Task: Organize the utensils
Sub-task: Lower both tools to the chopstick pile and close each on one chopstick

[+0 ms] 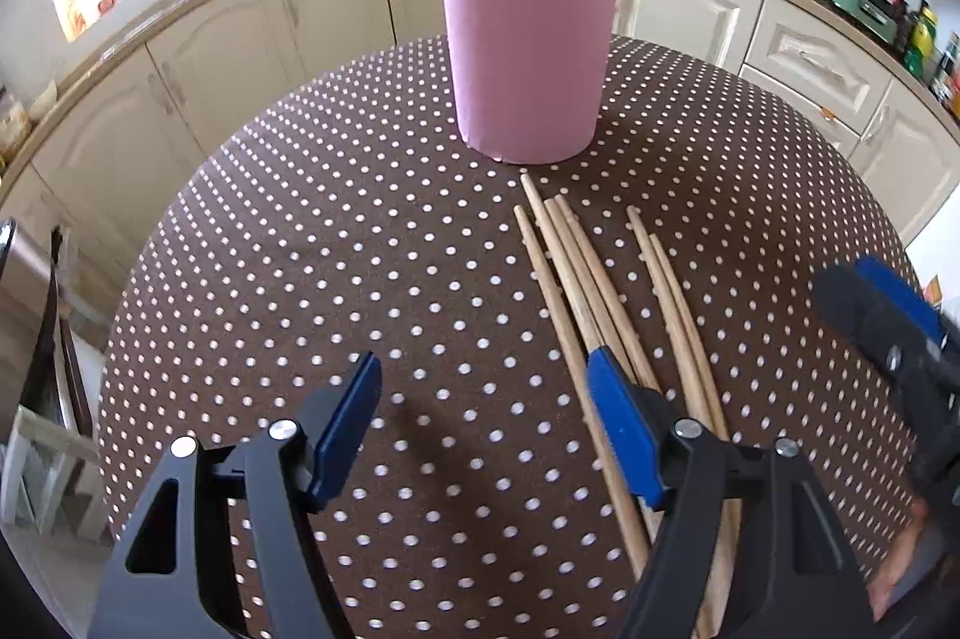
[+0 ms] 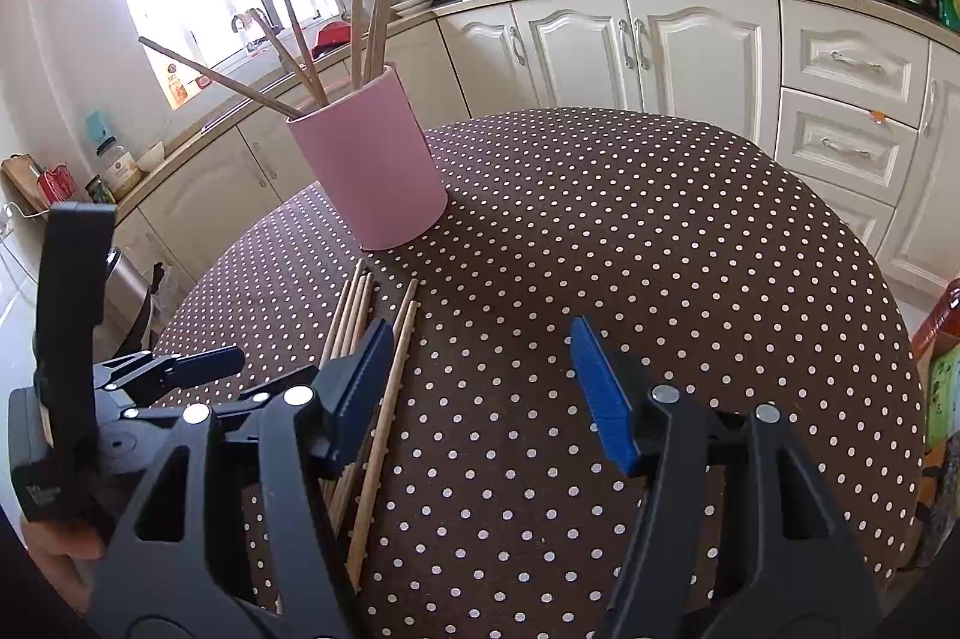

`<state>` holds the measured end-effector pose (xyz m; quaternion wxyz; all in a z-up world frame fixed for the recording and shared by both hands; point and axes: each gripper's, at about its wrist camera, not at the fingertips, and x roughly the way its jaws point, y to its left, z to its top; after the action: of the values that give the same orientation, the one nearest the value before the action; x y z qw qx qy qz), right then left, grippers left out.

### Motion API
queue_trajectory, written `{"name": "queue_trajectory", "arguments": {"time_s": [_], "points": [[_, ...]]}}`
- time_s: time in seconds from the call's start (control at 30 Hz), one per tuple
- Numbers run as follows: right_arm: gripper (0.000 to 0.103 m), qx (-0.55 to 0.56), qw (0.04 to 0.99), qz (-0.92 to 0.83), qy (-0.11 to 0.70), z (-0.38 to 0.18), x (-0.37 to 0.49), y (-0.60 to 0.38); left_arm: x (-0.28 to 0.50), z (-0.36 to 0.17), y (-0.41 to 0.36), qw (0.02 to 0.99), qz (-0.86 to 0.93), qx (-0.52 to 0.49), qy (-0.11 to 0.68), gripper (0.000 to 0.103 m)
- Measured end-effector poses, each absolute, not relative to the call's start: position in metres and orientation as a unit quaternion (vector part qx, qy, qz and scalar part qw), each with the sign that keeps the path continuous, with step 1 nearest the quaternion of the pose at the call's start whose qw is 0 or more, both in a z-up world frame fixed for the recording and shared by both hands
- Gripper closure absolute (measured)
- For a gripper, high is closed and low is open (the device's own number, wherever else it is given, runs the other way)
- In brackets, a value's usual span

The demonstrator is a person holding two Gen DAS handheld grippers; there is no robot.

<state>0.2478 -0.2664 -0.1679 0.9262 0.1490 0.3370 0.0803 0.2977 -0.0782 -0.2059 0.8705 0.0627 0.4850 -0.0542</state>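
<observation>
Lying on the counter [image 1: 360,249] before the pink cup [image 1: 528,51], the loose chopsticks [image 1: 576,273] point lengthwise at it (between both tools): left tool [image 1: 483,429] and right tool [image 2: 477,393] gape wide, empty, each with 1 finger over them.

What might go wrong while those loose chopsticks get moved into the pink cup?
The loose chopsticks lie bunched together, so an open hand-held gripper may pinch several or roll one away. The pink cup already holds chopsticks leaning outward; a new one could snag them and possibly tip the cup.
</observation>
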Motion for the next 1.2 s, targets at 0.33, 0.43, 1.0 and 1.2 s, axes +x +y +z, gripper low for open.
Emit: {"name": "queue_trajectory", "arguments": {"time_s": [0.33, 0.43, 1.0, 1.2], "points": [[0.042, 0.133, 0.919, 0.081, 0.362, -0.171, 0.254, -0.263, 0.302, -0.21, -0.073, 0.87, -0.082, 0.076, 0.48, 0.058], [0.042, 0.112, 0.913, 0.086, 0.383, -0.175, 0.259, -0.253, 0.298, -0.21, -0.065, 0.869, -0.095, 0.086, 0.479, 0.069], [0.06, 0.04, 0.891, 0.099, 0.442, -0.183, 0.285, -0.212, 0.301, -0.207, -0.062, 0.86, -0.14, 0.137, 0.472, 0.089], [0.07, 0.014, 0.881, 0.098, 0.462, -0.185, 0.298, -0.204, 0.312, -0.206, -0.066, 0.857, -0.129, 0.124, 0.484, 0.089]]}}
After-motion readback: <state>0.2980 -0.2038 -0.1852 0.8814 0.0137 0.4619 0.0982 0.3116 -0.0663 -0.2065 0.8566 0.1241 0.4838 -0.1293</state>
